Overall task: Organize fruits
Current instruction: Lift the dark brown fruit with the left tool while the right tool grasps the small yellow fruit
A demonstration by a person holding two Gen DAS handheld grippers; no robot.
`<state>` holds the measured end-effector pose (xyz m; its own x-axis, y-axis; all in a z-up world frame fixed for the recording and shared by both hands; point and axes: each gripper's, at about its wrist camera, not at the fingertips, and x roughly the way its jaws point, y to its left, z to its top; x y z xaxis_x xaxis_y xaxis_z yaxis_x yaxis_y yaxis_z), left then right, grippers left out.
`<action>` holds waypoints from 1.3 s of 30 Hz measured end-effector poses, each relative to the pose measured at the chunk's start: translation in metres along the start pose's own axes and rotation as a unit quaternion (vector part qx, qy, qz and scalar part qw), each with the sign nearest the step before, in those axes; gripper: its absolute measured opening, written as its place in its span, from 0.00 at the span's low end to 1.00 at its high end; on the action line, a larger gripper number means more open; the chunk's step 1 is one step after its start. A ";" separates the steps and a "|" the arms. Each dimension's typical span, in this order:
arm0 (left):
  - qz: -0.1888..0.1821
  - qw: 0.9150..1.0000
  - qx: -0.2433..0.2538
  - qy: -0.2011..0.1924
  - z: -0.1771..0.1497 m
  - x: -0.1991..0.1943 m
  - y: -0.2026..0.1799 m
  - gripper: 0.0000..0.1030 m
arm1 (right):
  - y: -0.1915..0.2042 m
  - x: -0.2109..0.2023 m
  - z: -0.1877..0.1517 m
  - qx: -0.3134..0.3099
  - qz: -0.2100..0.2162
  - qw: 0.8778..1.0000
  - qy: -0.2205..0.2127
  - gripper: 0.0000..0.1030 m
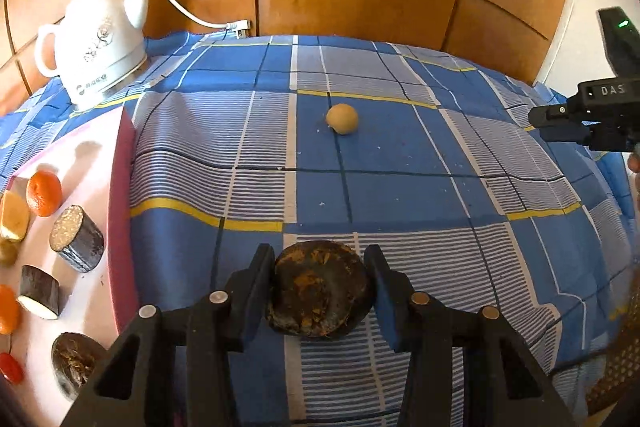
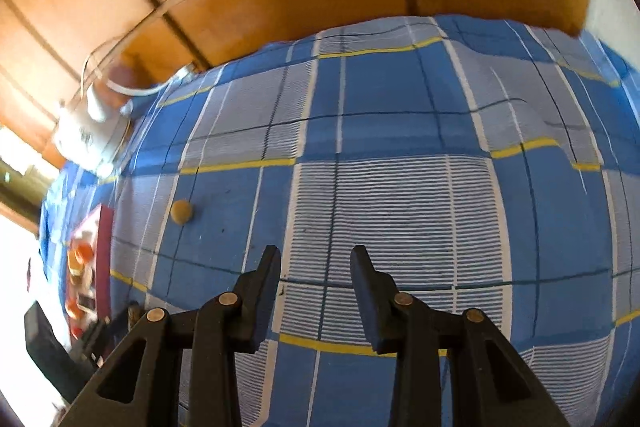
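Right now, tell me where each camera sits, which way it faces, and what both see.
Left wrist: rides the left gripper, angled down at the checked cloth; its jaws clamp a dark round fruit.
Right wrist: rides the right gripper, angled down at the cloth; jaws empty.
Shared: small yellow fruit, white kettle, pink tray.

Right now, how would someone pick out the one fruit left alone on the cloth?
Start at the white kettle in the far left corner of the blue checked tablecloth. Look right, toward the middle of the cloth, to a plain blue square. The small round tan fruit sits there alone, paler and smaller than the dark brown fruit between the left gripper's fingers.
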<state>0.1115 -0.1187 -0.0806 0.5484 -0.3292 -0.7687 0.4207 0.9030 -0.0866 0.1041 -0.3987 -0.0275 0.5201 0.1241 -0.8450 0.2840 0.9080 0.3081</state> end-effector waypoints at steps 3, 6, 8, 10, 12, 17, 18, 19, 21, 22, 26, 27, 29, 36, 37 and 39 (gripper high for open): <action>-0.006 1.000 -0.008 0.005 -0.002 0.002 0.005 0.44 | -0.009 0.001 0.002 0.022 0.000 1.000 0.001 0.36; -0.008 1.000 -0.007 0.010 -0.002 0.001 0.005 0.44 | -0.014 0.006 0.003 0.036 0.008 0.999 0.014 0.35; -0.006 1.000 -0.004 0.011 -0.002 0.001 0.004 0.44 | -0.013 0.010 0.003 0.038 0.016 0.999 0.022 0.34; -0.004 1.000 -0.001 0.011 -0.001 0.003 0.003 0.44 | -0.013 0.012 0.000 0.039 0.022 0.999 0.030 0.34; -0.002 1.000 0.002 0.011 -0.002 0.003 0.002 0.44 | -0.013 0.016 -0.001 0.041 0.029 0.998 0.039 0.33; 0.004 1.000 0.009 0.013 -0.001 0.004 0.000 0.44 | -0.014 0.022 -0.003 0.044 0.035 0.997 0.055 0.32; 0.004 1.000 0.009 0.013 -0.001 0.004 -0.001 0.44 | -0.013 0.023 -0.003 0.044 0.036 0.997 0.058 0.32; 0.004 1.000 0.009 0.014 -0.001 0.004 -0.001 0.44 | -0.013 0.023 -0.003 0.043 0.037 0.997 0.059 0.32; 0.003 1.000 0.007 0.014 -0.001 0.005 0.000 0.44 | -0.013 0.025 -0.003 0.039 0.037 0.996 0.064 0.32; 0.003 1.000 0.007 0.014 -0.001 0.005 0.000 0.44 | -0.012 0.027 -0.004 0.037 0.038 0.996 0.068 0.32; 0.003 1.000 0.006 0.013 -0.001 0.005 0.000 0.44 | -0.009 0.029 -0.005 0.031 0.038 0.996 0.075 0.32; 0.003 1.000 0.006 0.013 -0.001 0.005 0.000 0.44 | -0.009 0.030 -0.005 0.029 0.038 0.996 0.075 0.32; 0.002 1.000 0.005 0.013 -0.001 0.005 0.000 0.44 | -0.008 0.030 -0.006 0.028 0.037 0.996 0.078 0.32; 0.002 1.000 0.004 0.013 -0.001 0.004 0.000 0.44 | -0.009 0.026 -0.004 0.031 0.032 0.997 0.066 0.32; 0.002 1.000 0.004 0.014 -0.001 0.004 0.000 0.44 | -0.008 0.025 -0.003 0.030 0.032 0.997 0.065 0.32; 0.000 1.000 0.001 0.015 0.000 0.003 0.001 0.44 | -0.006 0.025 -0.004 0.023 0.033 0.997 0.065 0.32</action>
<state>0.1134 -0.1187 -0.0833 0.5272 -0.3209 -0.7868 0.4227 0.9023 -0.0848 0.1124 -0.3995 -0.0520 0.4316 0.2355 -0.8708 0.2917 0.8770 0.3818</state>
